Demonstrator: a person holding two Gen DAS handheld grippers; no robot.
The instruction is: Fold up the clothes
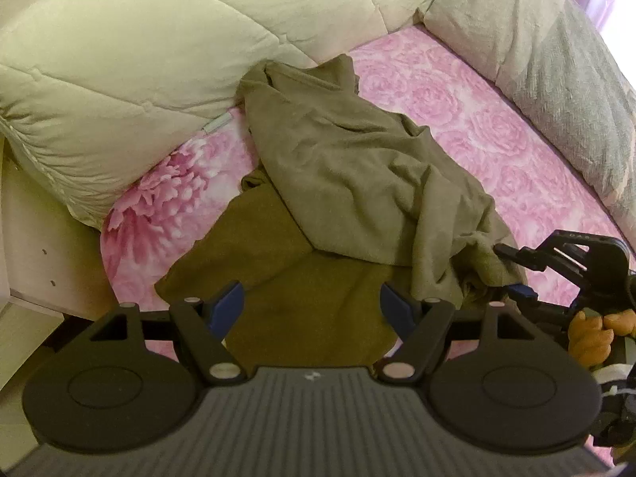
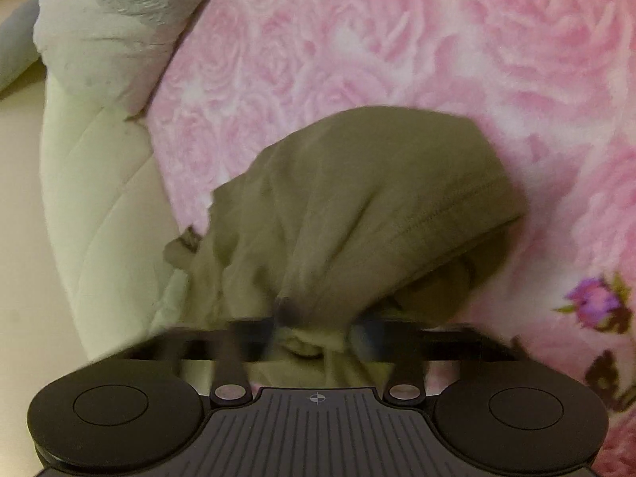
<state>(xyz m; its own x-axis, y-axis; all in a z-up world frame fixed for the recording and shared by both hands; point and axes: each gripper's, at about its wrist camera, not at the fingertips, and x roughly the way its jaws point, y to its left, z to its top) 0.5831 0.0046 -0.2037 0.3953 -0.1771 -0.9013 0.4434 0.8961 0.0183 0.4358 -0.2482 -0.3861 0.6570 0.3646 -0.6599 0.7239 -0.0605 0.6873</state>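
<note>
An olive-green garment point(image 1: 349, 183) lies crumpled on the pink rose-print bed sheet point(image 1: 477, 119). My left gripper point(image 1: 312, 306) is open, its blue-padded fingers spread just above the garment's near dark part, holding nothing. My right gripper point(image 1: 512, 274) shows at the right of the left wrist view, shut on the garment's right edge. In the right wrist view the right gripper point(image 2: 318, 330) is blurred, with the garment point(image 2: 357, 206) bunched between its fingers and draped ahead over the sheet point(image 2: 397, 39).
A cream quilted duvet point(image 1: 139, 51) lies at the back left, touching the garment's far end. A grey-white pillow point(image 1: 536, 39) lies along the right. A pale wooden bed frame point(image 1: 35, 238) is at the left edge. The duvet point(image 2: 99, 198) and pillow point(image 2: 107, 31) also show in the right wrist view.
</note>
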